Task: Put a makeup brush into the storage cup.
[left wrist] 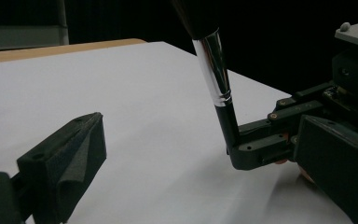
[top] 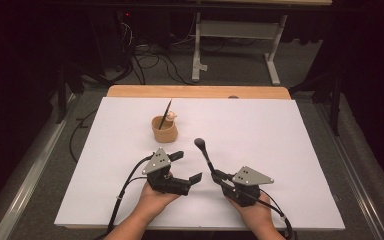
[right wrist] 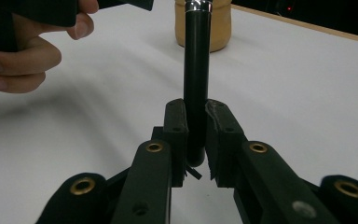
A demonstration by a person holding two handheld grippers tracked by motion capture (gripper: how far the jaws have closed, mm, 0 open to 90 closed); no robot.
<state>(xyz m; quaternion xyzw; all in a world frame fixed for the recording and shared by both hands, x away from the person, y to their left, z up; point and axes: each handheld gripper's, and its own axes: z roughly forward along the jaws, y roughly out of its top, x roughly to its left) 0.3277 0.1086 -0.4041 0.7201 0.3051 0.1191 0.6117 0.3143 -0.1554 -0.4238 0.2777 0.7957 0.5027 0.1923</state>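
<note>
Two grippers near table's front edge, left gripper jaws wide, right gripper clamping brush.

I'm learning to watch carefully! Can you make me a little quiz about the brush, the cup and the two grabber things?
1. True or false: the right gripper is shut on the makeup brush.
2. Which way does the brush's bristle head point? A) up and away from the person B) down onto the table C) into the cup
3. Fill in: the left gripper has its jaws ____ and holds nothing.

Key:
1. True; its jaws clamp the black handle.
2. A; the tan cup stands apart, farther back, with a thin dark stick already in it.
3. open
</note>
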